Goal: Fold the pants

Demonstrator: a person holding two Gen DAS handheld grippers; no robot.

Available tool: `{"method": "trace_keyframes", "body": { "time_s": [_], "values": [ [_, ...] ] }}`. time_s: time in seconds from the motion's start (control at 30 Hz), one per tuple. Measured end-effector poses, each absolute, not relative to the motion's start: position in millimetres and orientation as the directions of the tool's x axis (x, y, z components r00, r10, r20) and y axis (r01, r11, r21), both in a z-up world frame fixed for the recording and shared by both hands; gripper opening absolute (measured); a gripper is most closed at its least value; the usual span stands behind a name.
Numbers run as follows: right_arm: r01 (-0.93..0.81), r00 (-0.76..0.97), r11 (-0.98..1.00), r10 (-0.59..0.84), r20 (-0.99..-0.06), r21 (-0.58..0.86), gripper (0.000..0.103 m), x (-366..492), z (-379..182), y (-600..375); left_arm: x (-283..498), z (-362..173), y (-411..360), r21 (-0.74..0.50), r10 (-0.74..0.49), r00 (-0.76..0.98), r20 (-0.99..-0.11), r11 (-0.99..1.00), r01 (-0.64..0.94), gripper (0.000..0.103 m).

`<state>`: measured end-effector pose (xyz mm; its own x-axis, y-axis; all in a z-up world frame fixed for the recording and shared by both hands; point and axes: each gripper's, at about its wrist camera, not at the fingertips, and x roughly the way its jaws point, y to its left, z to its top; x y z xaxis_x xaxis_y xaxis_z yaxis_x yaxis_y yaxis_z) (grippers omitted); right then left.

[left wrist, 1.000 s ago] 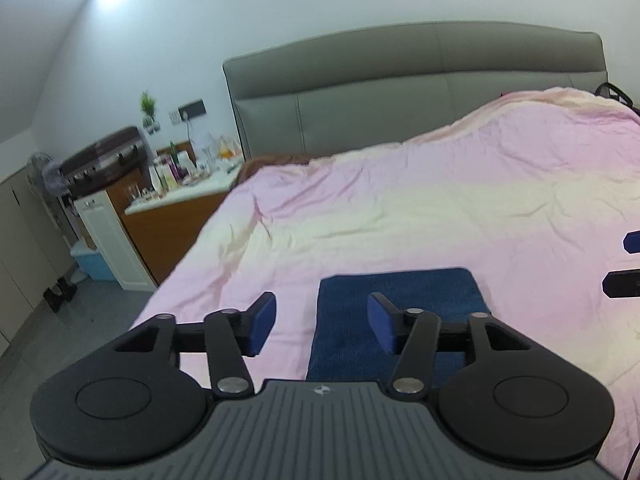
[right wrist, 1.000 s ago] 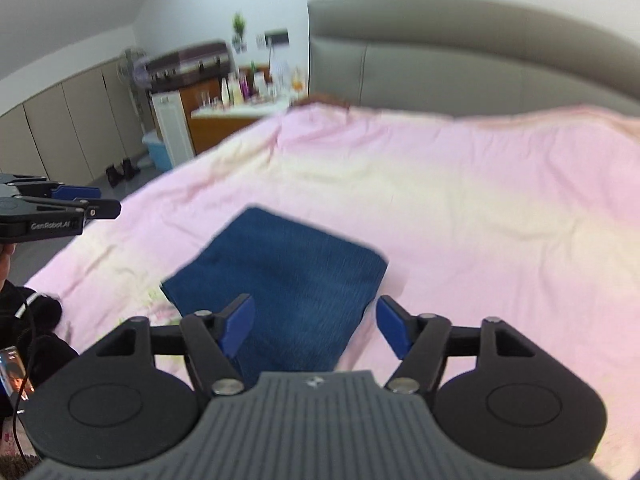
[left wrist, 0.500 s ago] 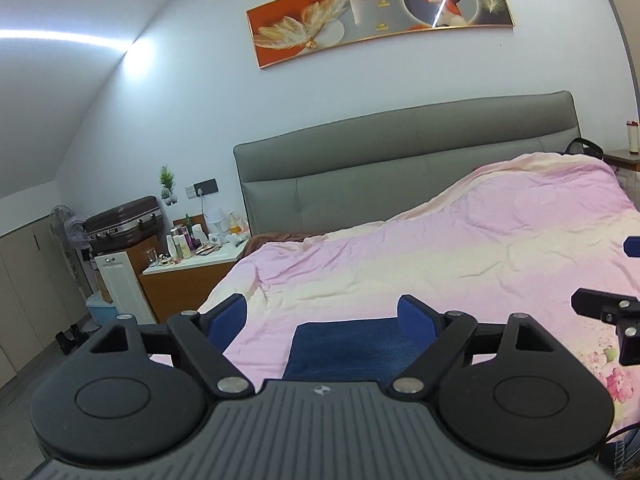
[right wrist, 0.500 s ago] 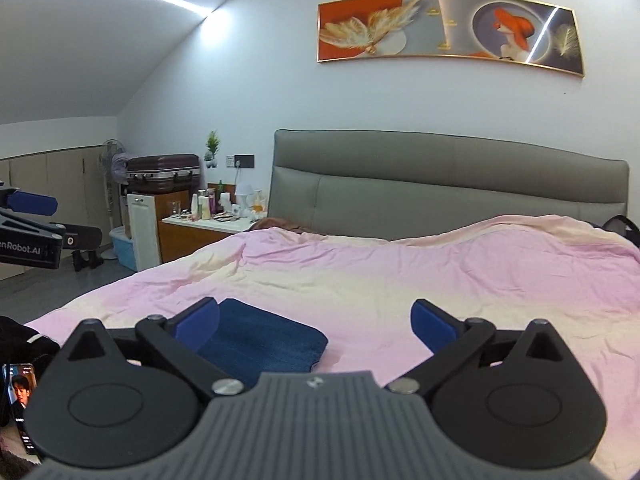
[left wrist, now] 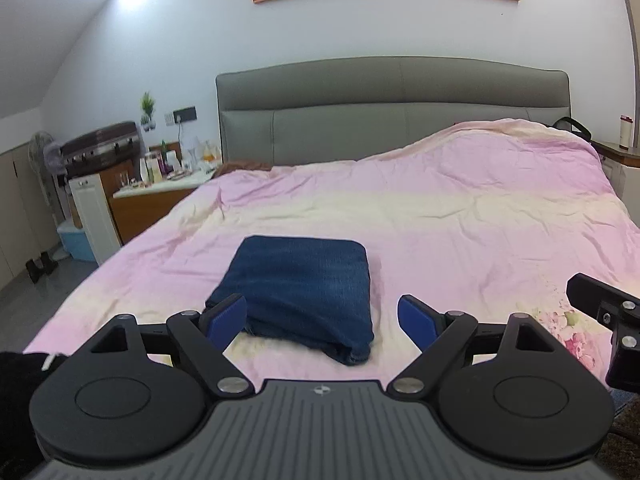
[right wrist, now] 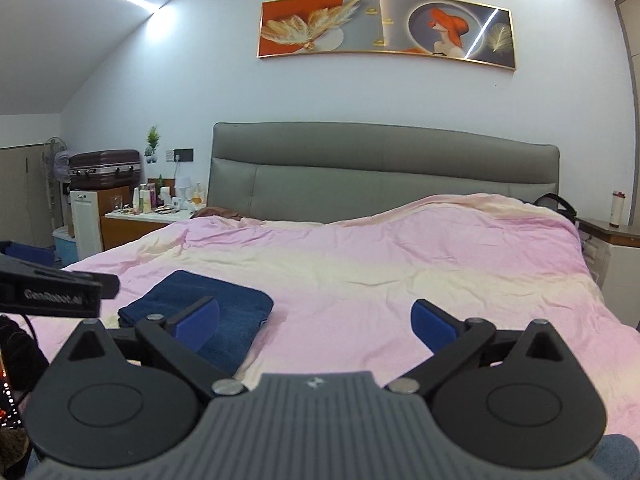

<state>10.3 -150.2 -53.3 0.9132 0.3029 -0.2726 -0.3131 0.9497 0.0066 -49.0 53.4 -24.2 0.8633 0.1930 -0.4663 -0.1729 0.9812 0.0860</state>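
The blue denim pants lie folded into a thick rectangle on the pink bed cover, near the foot of the bed. My left gripper hovers just short of the pants' near edge. It is open wide with nothing between its blue pads. The right wrist view shows the pants ahead to the left. My right gripper is open and empty over bare cover to their right. Each gripper shows at the edge of the other's view: the right gripper, the left gripper.
A grey padded headboard closes off the far end of the bed. A nightstand crowded with bottles, a white cabinet and a suitcase stand to the left. A small shelf with a cup is at the right.
Both grippers have opened wider and drawn back from the folded pants. The pants now lie farther ahead in the left wrist view, and both views take in more of the room.
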Motion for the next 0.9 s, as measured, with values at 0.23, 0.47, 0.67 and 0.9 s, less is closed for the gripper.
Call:
{"method": "trace_keyframes", "body": {
  "time_s": [0.23, 0.47, 0.67, 0.9],
  "values": [
    [-0.303, 0.903, 0.953, 0.289, -0.317, 0.006, 0.098, 12.0, -56.5, -150.6, -57.5, -25.2, 52.3, 0.086, 0.195, 0.854, -0.483, 0.981, -0.175, 0.1],
    [-0.28, 0.905, 0.959, 0.274, -0.325, 0.028, 0.098, 13.1, -54.6, -154.8, -58.3, -22.7, 44.3, 0.097, 0.196, 0.858, -0.475, 0.981, -0.171, 0.1],
    [-0.28, 0.907, 0.96, 0.275, -0.32, 0.03, 0.098, 11.9, -52.6, -153.9, -59.7, -21.1, 44.6, 0.104, 0.191, 0.861, -0.472, 0.982, -0.161, 0.1],
    [-0.284, 0.904, 0.958, 0.278, -0.324, 0.029, 0.098, 11.6, -54.2, -153.3, -59.9, -19.9, 45.7, 0.105, 0.188, 0.863, -0.468, 0.982, -0.157, 0.1]
  ]
}}
